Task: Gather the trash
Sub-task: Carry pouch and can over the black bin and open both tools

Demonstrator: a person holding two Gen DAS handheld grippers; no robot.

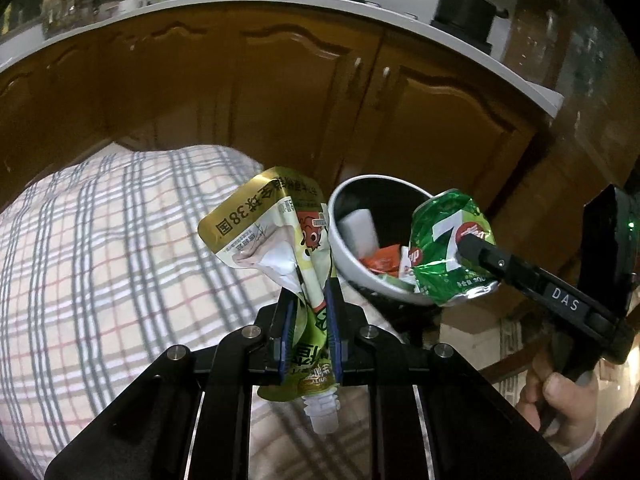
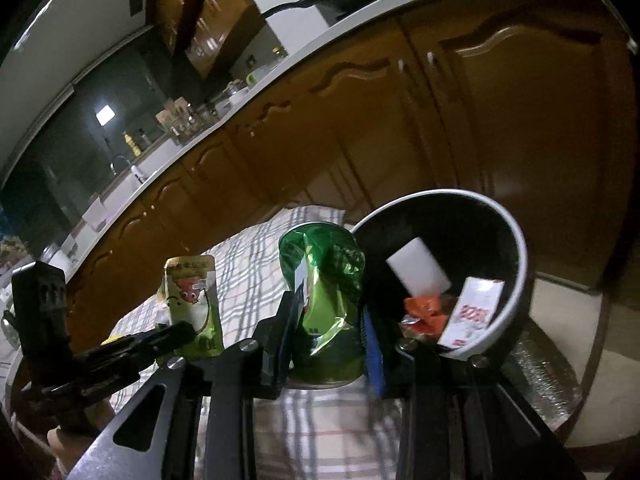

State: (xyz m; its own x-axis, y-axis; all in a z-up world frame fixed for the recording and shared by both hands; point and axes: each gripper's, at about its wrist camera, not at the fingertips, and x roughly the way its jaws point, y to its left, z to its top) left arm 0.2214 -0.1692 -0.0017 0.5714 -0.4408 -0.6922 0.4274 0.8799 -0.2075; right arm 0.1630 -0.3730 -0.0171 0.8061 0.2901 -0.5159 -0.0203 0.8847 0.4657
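A: Your left gripper (image 1: 311, 316) is clamped on the pouch (image 1: 276, 232) near its spout end; it's soft and light, so its top flops toward the bin (image 1: 335, 216).

B: And the right?

A: Your right gripper (image 2: 332, 320) squeezes the crushed can (image 2: 324, 280) at its waist; thin, dented metal, probably slippery; it hangs just beside the bin's rim, at the edge of the checked cloth (image 1: 100, 248).
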